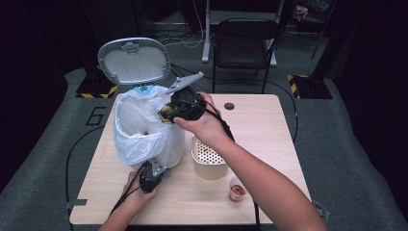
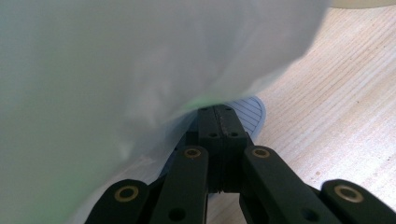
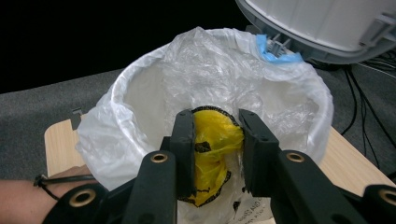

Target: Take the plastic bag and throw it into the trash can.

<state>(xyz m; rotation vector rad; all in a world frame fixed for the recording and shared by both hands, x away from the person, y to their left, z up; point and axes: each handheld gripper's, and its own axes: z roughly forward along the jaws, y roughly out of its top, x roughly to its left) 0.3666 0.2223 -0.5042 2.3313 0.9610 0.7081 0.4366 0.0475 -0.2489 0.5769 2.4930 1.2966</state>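
Hanging lengthwise downward from right gripper (image 3: 217, 140): yellow wrapper (image 3: 212, 144), over bin liner (image 3: 140, 98).

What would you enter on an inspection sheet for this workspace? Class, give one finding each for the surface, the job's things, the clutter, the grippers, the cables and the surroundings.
Surface: light wooden table, with a round hole near its far edge.
Job's things: bin lined with a white bag, lid raised; yellow wrapper held over its opening.
Clutter: perforated beige container and a small cup beside the bin.
Grippers: right gripper shut on the yellow wrapper; left gripper shut, low at the bin's base.
Cables: black gripper cables trail off the table and across the floor.
Surroundings: grey carpet, black chair behind the table.
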